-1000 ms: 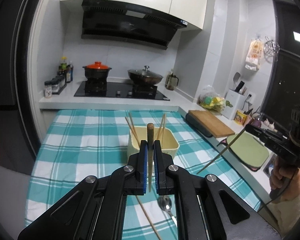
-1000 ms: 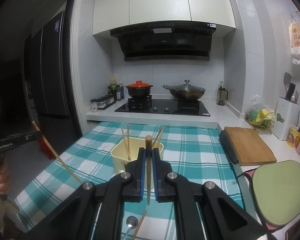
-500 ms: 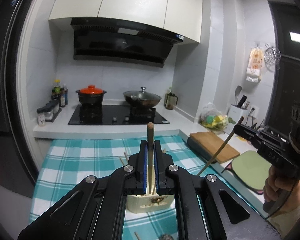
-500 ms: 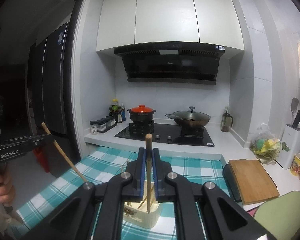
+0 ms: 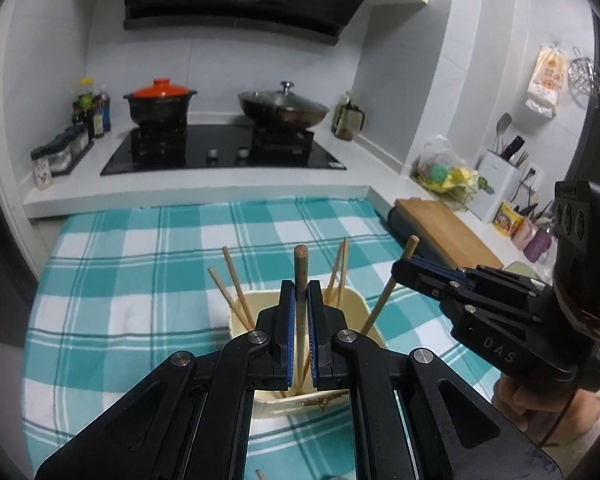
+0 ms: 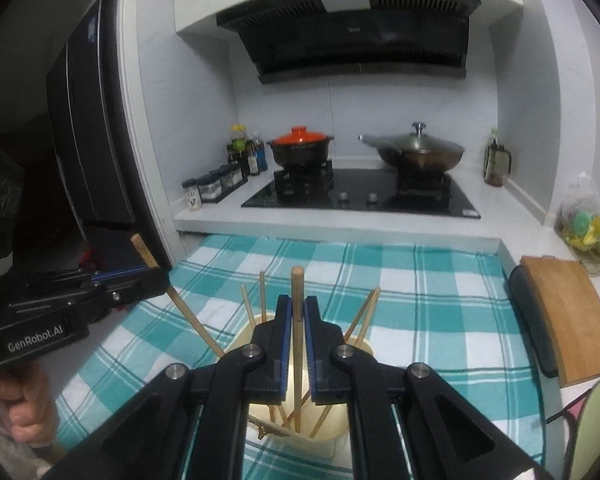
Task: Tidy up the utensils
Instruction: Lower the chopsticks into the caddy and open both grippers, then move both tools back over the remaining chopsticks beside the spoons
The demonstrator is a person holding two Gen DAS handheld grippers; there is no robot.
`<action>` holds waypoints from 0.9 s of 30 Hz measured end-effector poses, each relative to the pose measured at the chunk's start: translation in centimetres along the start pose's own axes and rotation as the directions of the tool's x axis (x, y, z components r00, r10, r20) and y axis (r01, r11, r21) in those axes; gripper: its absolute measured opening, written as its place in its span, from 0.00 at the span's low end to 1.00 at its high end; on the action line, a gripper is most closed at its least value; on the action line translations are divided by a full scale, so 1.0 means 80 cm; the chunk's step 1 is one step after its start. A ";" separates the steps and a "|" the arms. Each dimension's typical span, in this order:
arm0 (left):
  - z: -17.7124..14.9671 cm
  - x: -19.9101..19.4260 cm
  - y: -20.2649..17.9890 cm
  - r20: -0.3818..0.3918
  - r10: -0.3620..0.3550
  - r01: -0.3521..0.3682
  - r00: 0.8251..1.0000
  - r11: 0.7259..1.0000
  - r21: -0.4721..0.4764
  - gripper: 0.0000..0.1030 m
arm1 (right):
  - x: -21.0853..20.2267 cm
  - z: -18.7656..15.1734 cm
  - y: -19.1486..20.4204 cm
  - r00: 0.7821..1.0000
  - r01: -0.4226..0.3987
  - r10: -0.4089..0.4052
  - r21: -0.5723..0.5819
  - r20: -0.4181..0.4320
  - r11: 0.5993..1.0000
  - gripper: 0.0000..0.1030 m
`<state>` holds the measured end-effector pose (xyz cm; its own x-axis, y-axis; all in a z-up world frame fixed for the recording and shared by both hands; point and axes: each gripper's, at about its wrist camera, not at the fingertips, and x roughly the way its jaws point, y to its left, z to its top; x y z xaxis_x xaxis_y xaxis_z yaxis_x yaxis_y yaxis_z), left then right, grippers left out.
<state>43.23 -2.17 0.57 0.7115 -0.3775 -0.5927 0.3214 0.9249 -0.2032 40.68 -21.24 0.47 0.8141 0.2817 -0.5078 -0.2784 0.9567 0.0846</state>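
Jaws on both sides are pinched nearly closed, each on one wooden chopstick. The left gripper (image 5: 300,332) clamps its chopstick (image 5: 300,264) upright, the thick end poking above the jaws and the thin end reaching down into the cream container (image 5: 356,300) directly beneath. The right gripper (image 6: 296,344) holds a second chopstick (image 6: 297,280) the same way, its tip also inside the container (image 6: 364,348) under the jaws. Four other chopsticks (image 5: 230,276) already lean against the container walls, splayed to either side of the jaws. The container stands on the checked cloth (image 5: 140,272) that covers the tabletop.

The step in hand looks like dropping both chopsticks into the container. To do it well, I would keep each stick close to vertical, lower it until the tip is near the bottom, and only then ease the jaws apart, so the stick settles against the rim and does not bounce out. The two grippers sit close together over one small opening, so releasing them one at a time and lifting straight up would avoid knocking the leaning sticks or tipping the light container.
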 end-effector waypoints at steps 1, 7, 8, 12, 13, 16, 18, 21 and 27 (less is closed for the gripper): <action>-0.001 0.015 0.003 -0.024 0.002 -0.002 1.000 1.000 -0.007 0.04 | 0.012 -0.001 -0.004 1.000 -0.001 0.002 0.016 -0.019 1.000 0.06; 0.001 0.059 0.013 -0.071 0.038 -0.042 0.997 0.997 -0.061 0.07 | 0.071 0.000 -0.024 0.994 -0.021 0.031 0.097 -0.107 0.995 0.08; 0.003 0.062 0.017 -0.072 0.034 -0.039 0.997 0.996 -0.077 0.16 | 0.074 0.002 -0.027 0.994 -0.013 0.024 0.103 -0.108 0.995 0.11; 0.004 0.051 0.027 -0.059 0.036 -0.043 0.998 0.992 -0.116 0.40 | 0.069 0.010 -0.034 0.997 -0.007 0.018 0.133 -0.076 0.991 0.33; 0.002 0.046 0.026 -0.063 0.036 -0.042 0.997 0.993 -0.107 0.41 | 0.065 0.012 -0.035 0.997 -0.009 0.019 0.135 -0.070 0.991 0.33; -0.010 0.023 0.020 -0.081 0.064 -0.069 0.995 0.996 -0.056 0.47 | 0.041 0.010 -0.033 0.999 -0.011 0.017 0.126 -0.051 0.992 0.33; -0.026 0.003 0.013 -0.095 0.081 -0.082 0.992 0.997 -0.003 0.56 | 0.021 0.001 -0.030 0.999 -0.008 0.013 0.106 -0.051 0.994 0.33; -0.069 -0.034 0.006 -0.132 0.100 -0.088 0.986 0.992 0.091 0.62 | -0.011 -0.027 -0.026 0.997 -0.008 0.013 0.069 -0.076 0.998 0.33; -0.210 -0.095 0.009 -0.246 0.170 -0.124 0.954 0.973 0.193 0.67 | -0.081 -0.172 -0.028 0.981 0.040 -0.038 0.007 -0.189 0.999 0.33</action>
<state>27.60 2.15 -8.15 0.5799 -0.1913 -0.7919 0.3448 0.9383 0.0258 29.01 -26.23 -8.20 0.7131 0.2261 -0.6636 -0.2416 0.9678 0.0701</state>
